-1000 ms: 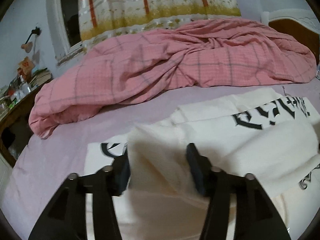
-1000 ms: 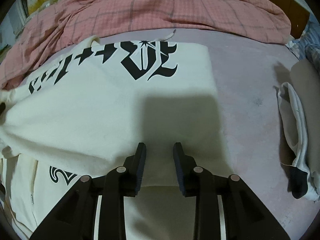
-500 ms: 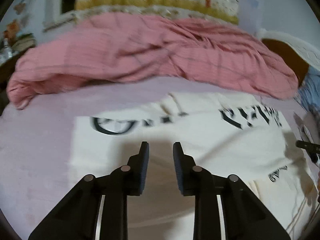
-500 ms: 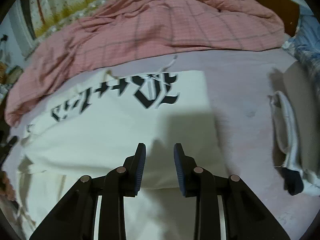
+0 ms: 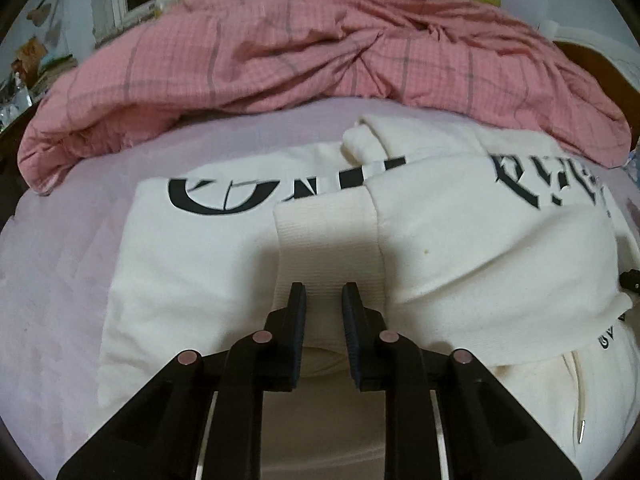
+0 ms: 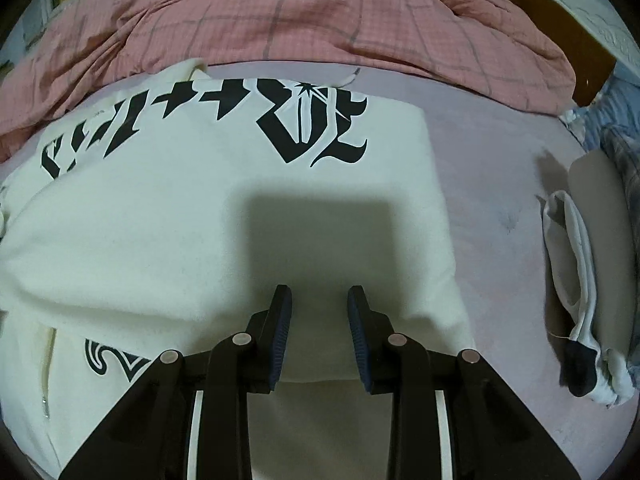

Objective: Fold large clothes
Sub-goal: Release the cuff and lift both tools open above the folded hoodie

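From your left gripper (image 5: 323, 300), you look down on the cream hoodie (image 5: 200, 264) spread on the lilac bedsheet (image 5: 60, 260). Its ribbed cuff (image 5: 326, 236) runs straight into the gap between the fingers. The jaws are closing with that cuff between them, though you cannot quite tell whether the pads press on it yet. The hoodie's left edge is straight and square, with a wide strip of bare sheet beside it. Behind the hoodie a narrower band of sheet runs up to the bunched pink checked quilt (image 5: 300, 52). On the right a folded sleeve lies over the body, and a dark piece at the far right edge may be your other gripper.

From your right gripper (image 6: 319, 308), the jaws stand partly apart, with a folded edge of the hoodie (image 6: 160, 220) lying between the pads; contact is not clear. The hoodie's right edge is clean and straight, and open sheet (image 6: 500, 200) lies beyond it. Farther right, a small folded white garment with a dark cuff (image 6: 580, 320) sits well apart. The quilt (image 6: 320, 12) borders the far side.
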A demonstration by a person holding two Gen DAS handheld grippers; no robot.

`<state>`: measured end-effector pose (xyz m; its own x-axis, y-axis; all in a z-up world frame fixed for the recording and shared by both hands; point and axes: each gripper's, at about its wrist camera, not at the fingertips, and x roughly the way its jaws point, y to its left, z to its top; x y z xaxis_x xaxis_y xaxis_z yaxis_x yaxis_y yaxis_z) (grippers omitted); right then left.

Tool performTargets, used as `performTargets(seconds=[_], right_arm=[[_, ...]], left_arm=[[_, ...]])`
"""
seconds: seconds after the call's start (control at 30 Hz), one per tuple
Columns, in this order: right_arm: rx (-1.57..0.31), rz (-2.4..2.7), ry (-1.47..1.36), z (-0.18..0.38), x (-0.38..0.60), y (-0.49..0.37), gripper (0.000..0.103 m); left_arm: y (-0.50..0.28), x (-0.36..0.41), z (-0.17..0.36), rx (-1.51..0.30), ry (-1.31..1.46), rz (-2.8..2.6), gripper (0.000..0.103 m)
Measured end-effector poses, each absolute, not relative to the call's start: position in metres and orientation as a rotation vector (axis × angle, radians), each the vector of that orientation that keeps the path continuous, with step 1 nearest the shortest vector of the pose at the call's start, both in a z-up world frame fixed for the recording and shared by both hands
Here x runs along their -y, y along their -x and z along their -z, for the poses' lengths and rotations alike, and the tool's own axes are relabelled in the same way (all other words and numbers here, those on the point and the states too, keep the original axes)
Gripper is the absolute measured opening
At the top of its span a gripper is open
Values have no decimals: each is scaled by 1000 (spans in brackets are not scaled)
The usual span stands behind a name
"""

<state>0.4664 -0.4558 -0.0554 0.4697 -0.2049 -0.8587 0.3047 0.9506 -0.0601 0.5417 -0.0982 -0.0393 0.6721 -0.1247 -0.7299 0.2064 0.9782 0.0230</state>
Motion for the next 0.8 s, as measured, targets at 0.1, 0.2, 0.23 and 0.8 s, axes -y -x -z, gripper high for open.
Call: performTargets(seconds=[0.1,0.2,0.23,0.8], right_arm=[[-1020,294,-153,44,461,-460,32],[-915,260,-174,11,456,-445,32],[-864,244,-175,-7,452,-435,32],[-121,52,116,-202,297,-173,90]], left_arm=[[-524,88,16,-693,-98,172,19],[-494,85,-22,-553,-105,175,23],[-481,83,-37,-509,-96,179,24],[-215,5,-208,-24,-63,180,77]])
